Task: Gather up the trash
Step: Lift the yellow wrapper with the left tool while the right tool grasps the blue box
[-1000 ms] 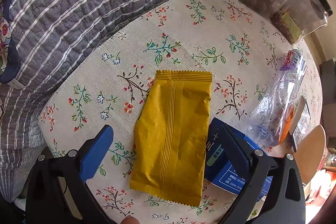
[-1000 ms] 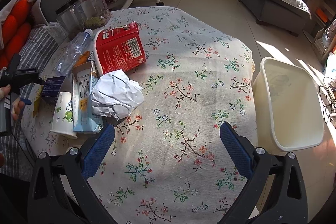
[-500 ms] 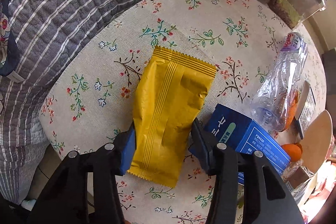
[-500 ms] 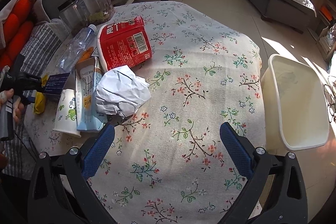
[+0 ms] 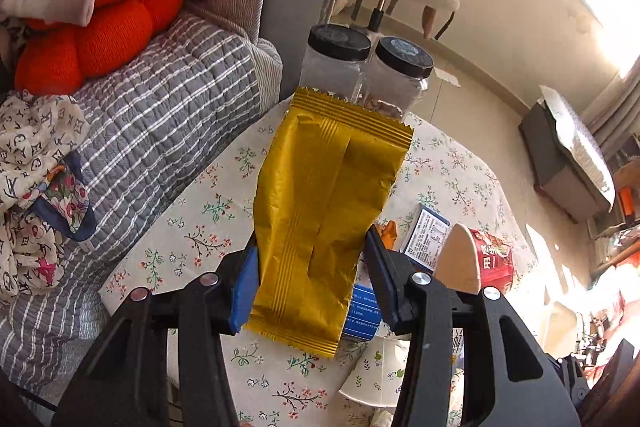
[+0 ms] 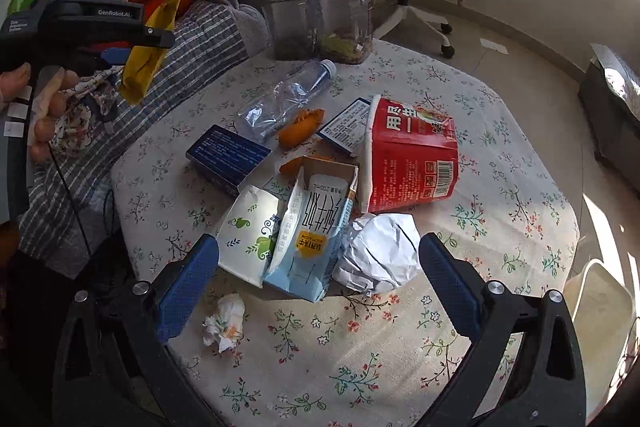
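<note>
My left gripper (image 5: 312, 279) is shut on a yellow snack wrapper (image 5: 320, 207) and holds it in the air above the table's left edge; it also shows in the right wrist view (image 6: 146, 55). My right gripper (image 6: 318, 267) is open and empty, low over the table, with a crumpled white paper ball (image 6: 378, 253), a light blue milk carton (image 6: 310, 239) and a paper cup (image 6: 250, 233) between its fingers. Behind them lie a red noodle cup (image 6: 408, 157), a dark blue box (image 6: 228, 157), a clear plastic bottle (image 6: 284, 99) and orange peel (image 6: 300, 127).
A small crumpled tissue (image 6: 224, 321) lies near my right gripper's left finger. Two clear jars with black lids (image 6: 320, 23) stand at the table's far edge. A cream bin (image 6: 600, 315) stands on the floor at the right. A sofa with a grey striped quilt (image 5: 160, 115) borders the table's left side.
My left gripper closed on the yellow wrapper and lifted it off the table. My right gripper moved in closer toward the pile of trash.
</note>
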### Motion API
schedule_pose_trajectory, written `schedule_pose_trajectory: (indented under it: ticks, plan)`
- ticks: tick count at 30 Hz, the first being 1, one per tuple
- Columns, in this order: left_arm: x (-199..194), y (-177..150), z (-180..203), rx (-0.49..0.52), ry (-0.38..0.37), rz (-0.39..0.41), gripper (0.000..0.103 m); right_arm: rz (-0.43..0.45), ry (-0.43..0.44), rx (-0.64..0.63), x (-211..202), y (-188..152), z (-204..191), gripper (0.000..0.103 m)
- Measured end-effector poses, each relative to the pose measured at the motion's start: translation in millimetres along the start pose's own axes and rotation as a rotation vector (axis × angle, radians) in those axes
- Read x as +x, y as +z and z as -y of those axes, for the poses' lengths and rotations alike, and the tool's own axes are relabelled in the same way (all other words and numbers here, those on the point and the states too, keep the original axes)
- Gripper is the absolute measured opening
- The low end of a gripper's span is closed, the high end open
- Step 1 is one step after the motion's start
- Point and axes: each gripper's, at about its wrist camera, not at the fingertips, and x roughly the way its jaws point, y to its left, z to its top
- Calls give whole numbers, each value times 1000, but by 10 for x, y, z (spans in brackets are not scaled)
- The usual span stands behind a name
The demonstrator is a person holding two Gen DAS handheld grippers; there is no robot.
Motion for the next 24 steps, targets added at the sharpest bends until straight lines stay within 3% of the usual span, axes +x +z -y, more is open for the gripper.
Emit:
schedule_pose_trajectory:
  ticks: [3,6,15,20,24]
  plan:
    - [-161,61,-92,-16,9,81,49,-50,89,-133,284,337,-270,96]
    - [-266,136,-282,-61,-15,123,49,-108,124,-237,600,558,-481,96]
    - [-278,153,-615,-135,-33,121,49,-279,172,-407,1352,814,-915,95]
    - [-260,170,-682,-152,-46,117,49,-354,147,-421,1629,808,-964,83]
    - [-260,175,-712,-161,-53,118,49,-385,130,-394,1717,749,-950,66]
